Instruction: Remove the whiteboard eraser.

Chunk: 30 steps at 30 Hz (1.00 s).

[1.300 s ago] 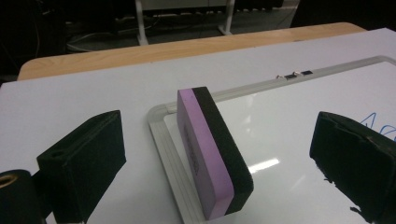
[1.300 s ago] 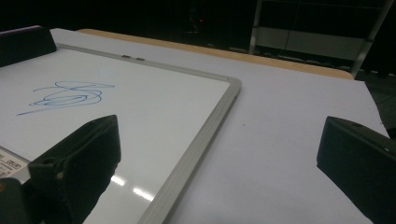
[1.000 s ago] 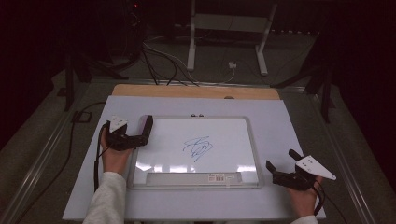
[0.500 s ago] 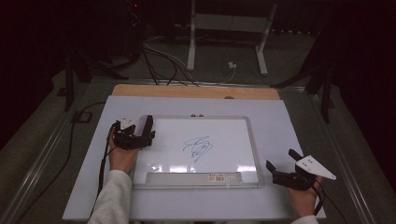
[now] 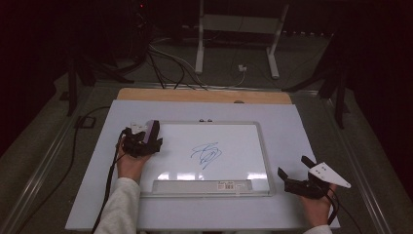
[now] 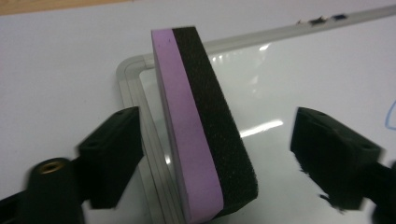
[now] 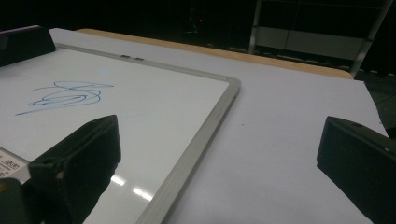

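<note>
The jaws of the left gripper (image 6: pixel 210 168) stand spread on both sides of the eraser (image 6: pixel 201 126) and have just been closing toward it. A gap still shows at each side, so they do not pinch it yet. The eraser stands on its edge, tilted, over the near-left corner of the whiteboard (image 6: pixel 299 84), with the purple side to one jaw and the black felt to the other. It seems to rest partly on the grey frame (image 6: pixel 135 88).

From here the eraser could tip over or slide before both pads reach it, because one jaw may touch first and push it. If the grip comes too near its end, it may turn in the jaws during wiping, and the felt would miss the blue scribble (image 5: pixel 207 154) in the middle of the board.

The right gripper (image 5: pixel 298 176) rests on the surface (image 5: pixel 292 122) beside the right edge of the board, jaws spread and holding nothing. It does not steady the board, so the board may shift under a hard wipe.
</note>
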{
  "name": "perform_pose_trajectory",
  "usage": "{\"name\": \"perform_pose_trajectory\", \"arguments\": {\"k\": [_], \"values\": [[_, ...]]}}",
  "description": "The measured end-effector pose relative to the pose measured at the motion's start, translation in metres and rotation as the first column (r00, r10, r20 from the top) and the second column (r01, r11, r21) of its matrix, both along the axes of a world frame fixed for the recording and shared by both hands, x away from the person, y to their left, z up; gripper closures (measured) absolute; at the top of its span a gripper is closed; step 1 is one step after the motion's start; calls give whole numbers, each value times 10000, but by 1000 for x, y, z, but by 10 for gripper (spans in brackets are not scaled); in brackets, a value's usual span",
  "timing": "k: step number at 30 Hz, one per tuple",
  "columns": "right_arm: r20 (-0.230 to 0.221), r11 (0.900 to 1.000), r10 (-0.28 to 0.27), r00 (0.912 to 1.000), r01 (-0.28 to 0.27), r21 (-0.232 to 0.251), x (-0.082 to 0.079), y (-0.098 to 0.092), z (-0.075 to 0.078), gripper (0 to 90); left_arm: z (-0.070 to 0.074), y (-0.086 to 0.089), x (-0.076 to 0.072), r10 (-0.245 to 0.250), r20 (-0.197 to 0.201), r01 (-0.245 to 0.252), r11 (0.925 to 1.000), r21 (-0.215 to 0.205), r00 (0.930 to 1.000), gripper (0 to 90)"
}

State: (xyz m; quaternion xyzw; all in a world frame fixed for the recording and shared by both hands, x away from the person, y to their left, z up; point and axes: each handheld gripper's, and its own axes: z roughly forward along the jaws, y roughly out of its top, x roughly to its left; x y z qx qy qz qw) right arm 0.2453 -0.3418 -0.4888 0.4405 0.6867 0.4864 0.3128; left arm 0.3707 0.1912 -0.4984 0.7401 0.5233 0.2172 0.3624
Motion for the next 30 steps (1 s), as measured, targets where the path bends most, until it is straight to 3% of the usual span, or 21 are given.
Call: {"name": "perform_pose_trajectory", "arguments": {"k": [4,5,7,12,17,30], "values": [[-5,10000,-19,10000,19,3,0,0,0,0,-1,-2,0,30,-66,-29,9999,167,10000,423],[-5,10000,-19,10000,19,3,0,0,0,0,-1,-2,0,142,-38,-140,9993,335,9999,423],[13,10000,-23,10000,23,5,0,-1,0,0,1,2,0,319,-47,-316,9986,432,9995,552],[-1,10000,-22,10000,22,-6,0,0,0,0,4,3,-2,406,92,-410,9983,426,9991,638],[4,10000,-29,10000,29,-9,0,0,0,0,12,3,-4,585,499,-598,9979,254,9970,643],[-23,10000,-45,10000,45,-43,0,0,0,0,37,-7,-13,-84,1170,68,9999,135,9931,643]]}}
